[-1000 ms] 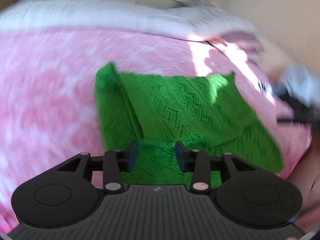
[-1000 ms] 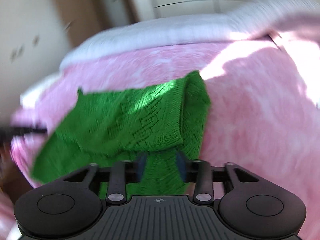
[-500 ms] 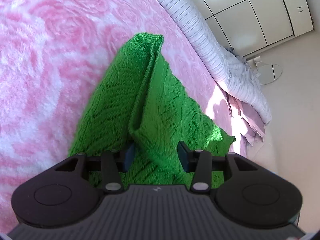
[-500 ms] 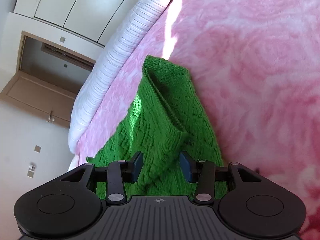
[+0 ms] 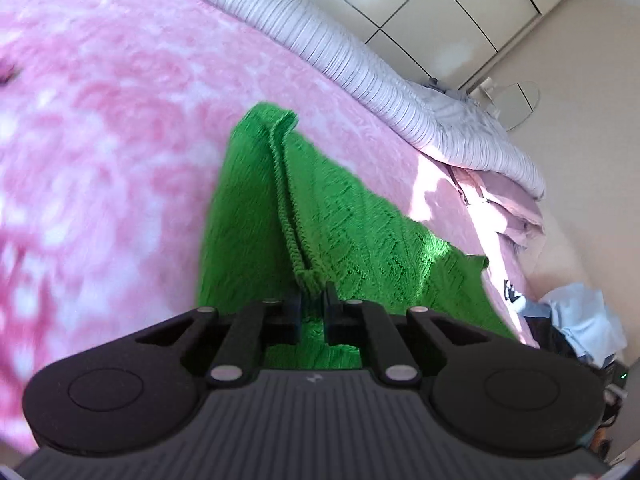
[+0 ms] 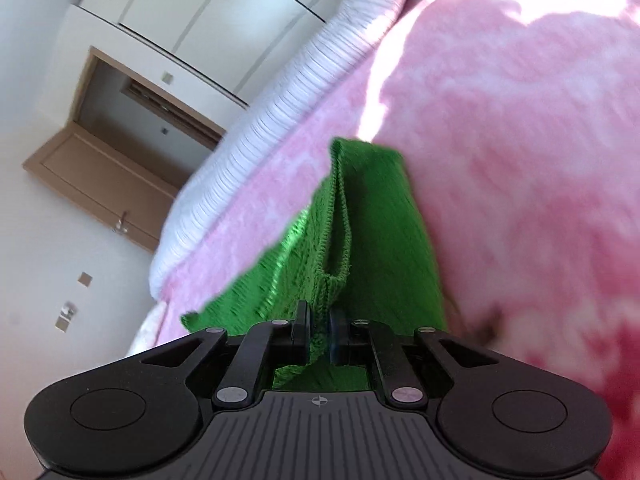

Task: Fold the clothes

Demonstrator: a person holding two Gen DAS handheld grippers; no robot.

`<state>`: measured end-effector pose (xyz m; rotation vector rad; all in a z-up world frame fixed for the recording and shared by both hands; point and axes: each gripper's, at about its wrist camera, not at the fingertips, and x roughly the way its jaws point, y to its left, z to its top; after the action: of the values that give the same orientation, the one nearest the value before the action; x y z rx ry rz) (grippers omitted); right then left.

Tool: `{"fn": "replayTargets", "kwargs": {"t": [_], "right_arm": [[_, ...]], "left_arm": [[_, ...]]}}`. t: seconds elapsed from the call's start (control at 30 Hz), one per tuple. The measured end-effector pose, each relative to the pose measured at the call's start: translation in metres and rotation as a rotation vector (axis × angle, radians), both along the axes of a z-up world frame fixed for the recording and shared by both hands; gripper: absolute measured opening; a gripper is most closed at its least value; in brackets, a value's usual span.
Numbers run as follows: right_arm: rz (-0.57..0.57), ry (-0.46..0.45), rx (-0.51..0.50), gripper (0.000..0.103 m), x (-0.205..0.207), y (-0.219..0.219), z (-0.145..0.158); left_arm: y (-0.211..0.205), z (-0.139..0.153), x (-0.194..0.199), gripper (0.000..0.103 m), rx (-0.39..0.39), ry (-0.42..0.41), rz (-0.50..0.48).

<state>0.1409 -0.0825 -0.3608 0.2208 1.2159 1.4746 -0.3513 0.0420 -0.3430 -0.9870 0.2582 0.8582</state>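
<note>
A green knitted garment (image 5: 352, 232) lies partly folded on a pink fluffy blanket (image 5: 100, 120). My left gripper (image 5: 312, 304) is shut on the near end of its knitted edge, which runs away from the jaws as a raised ridge. In the right wrist view the same green garment (image 6: 384, 248) stretches forward, and my right gripper (image 6: 319, 328) is shut on a pinched fold of its edge. Both jaws stand narrow with green knit between them. The cloth under each gripper body is hidden.
A white striped duvet (image 5: 360, 60) lies along the far side of the pink blanket (image 6: 520, 140). Cupboard doors (image 5: 460, 0) stand behind it. Light blue clothes (image 5: 580, 320) sit off the bed at right. A wooden door (image 6: 104, 176) shows at left.
Both grippers went from open around the garment's edge to shut on it. The knitted edge now stands pinched between each pair of fingers, and the cloth is pulled a little tauter.
</note>
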Motion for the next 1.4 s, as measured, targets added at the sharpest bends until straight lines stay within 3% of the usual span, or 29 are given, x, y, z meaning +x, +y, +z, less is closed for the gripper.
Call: {"fn": "replayTargets", "kwargs": {"t": [0.3,0.5,0.67,0.77,0.9,0.97,1.07,1.17,1.2,1.3,1.4], "right_arm": [[-0.016,0.009,0.044,0.007,0.003,-0.035,0.003],[-0.004,-0.050,-0.003,0.007,-0.003,-0.034,-0.010],[-0.001,-0.043,0.043,0.007,-0.001,-0.046,-0.008],[0.034,-0.123,0.021,0.007,-0.010,-0.047,-0.012],[0.050,-0.218,0.010,0.007,-0.022,-0.047,-0.015],[0.078,-0.332,-0.009,0.008,-0.033,-0.045,-0.002],[0.107,-0.561,-0.029,0.026,-0.054,-0.044,0.023],[0.073,-0.689,0.014,0.035,-0.067,-0.047,0.042],[0.060,-0.728,0.030,0.037,-0.071,-0.048,0.048],[0.079,-0.719,0.086,0.041,-0.082,-0.039,0.050],[0.146,-0.734,0.086,0.042,-0.106,-0.023,0.034]], "left_arm": [[-0.045,0.002,-0.011,0.006,0.048,-0.018,-0.002],[-0.051,-0.009,-0.009,0.007,0.051,0.032,0.017],[-0.058,-0.007,-0.013,0.007,0.075,0.026,0.015],[-0.057,-0.018,-0.013,0.007,0.061,0.061,0.024],[-0.064,-0.015,-0.004,0.010,0.101,0.134,0.025],[-0.067,-0.006,0.001,0.012,0.123,0.188,0.013],[-0.071,0.013,0.000,0.014,0.148,0.236,0.021],[-0.077,0.033,0.003,0.014,0.232,0.354,0.061],[-0.077,0.032,0.010,0.014,0.245,0.359,0.039],[-0.078,0.031,0.030,0.014,0.283,0.373,-0.029],[-0.078,0.029,0.050,0.015,0.321,0.387,-0.096]]}}
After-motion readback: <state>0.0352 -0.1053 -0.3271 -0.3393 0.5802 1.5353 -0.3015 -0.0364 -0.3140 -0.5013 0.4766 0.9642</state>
